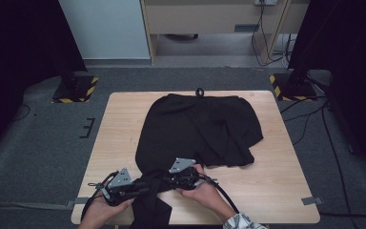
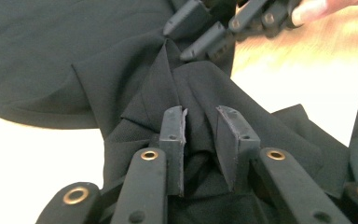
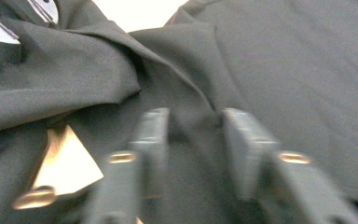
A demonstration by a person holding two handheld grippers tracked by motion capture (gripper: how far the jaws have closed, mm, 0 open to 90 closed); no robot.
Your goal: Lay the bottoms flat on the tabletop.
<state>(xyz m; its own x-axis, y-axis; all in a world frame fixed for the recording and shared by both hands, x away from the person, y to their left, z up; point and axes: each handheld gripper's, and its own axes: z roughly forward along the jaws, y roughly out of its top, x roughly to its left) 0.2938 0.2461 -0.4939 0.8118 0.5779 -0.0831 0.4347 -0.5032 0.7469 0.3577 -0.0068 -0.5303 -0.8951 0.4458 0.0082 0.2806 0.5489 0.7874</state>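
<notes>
A black garment (image 1: 200,129) lies spread over the middle of the wooden surface (image 1: 276,191), one end trailing off the lower edge of the high view. At lower left, the left claw (image 2: 200,135) stands narrowly parted with a bunched fold between its pads, apparently pinched. Just right of it, the right claw (image 3: 196,140) is blurred, slightly parted over the cloth; I cannot tell whether it grips.

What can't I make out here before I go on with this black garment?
- Right gripper: blurred by motion in its own view, so whether its pads press the cloth is unclear.
- Black garment: its near end runs off the bottom edge of the high view.
- Left gripper: cloth bunches between the jaws; contact with the pads is unclear.
- Garment type: dark folds hide it.
</notes>
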